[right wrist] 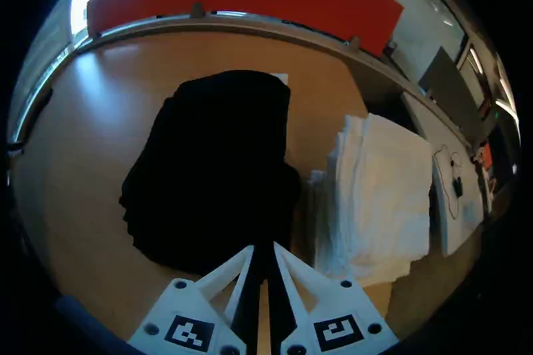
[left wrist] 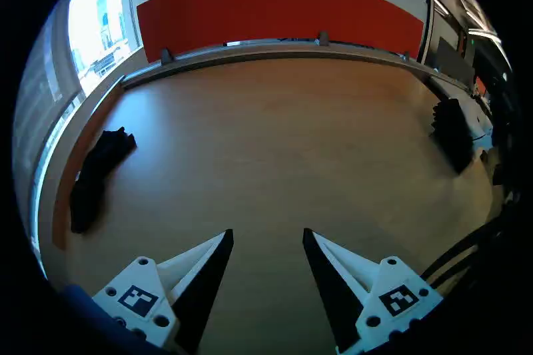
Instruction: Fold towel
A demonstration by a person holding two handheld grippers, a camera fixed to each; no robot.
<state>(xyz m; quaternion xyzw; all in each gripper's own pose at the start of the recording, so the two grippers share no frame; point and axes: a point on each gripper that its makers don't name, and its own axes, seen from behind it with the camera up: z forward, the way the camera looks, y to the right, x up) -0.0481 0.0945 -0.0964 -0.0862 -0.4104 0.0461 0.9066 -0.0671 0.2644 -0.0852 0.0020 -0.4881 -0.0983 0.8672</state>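
Wooden surface [left wrist: 280,142] runs back to a red panel [left wrist: 280,8], with a bright window [left wrist: 100,22] off to one side. In the left gripper view a dark cloth [left wrist: 100,168] lies crumpled along one edge of the surface and a dark heap [left wrist: 453,132] sits at the opposite edge, both well apart from the left gripper [left wrist: 266,238], whose jaws stand wide open over bare wood with nothing between them. In the right gripper view the black towel [right wrist: 213,168] lies in a loose, uneven mound, just beside a white stack [right wrist: 380,195] of folded cloth. The right gripper [right wrist: 263,248] has its jaws drawn almost together at the towel's near edge; black fingers against black cloth hide whether a fold is pinched there. By my reading the fold has not begun: this is the pick-up step, with the towel not yet spread. The next move likely calls for a sure pinch on the near edge, then drawing the towel onto open wood so that the left gripper can take a second corner.
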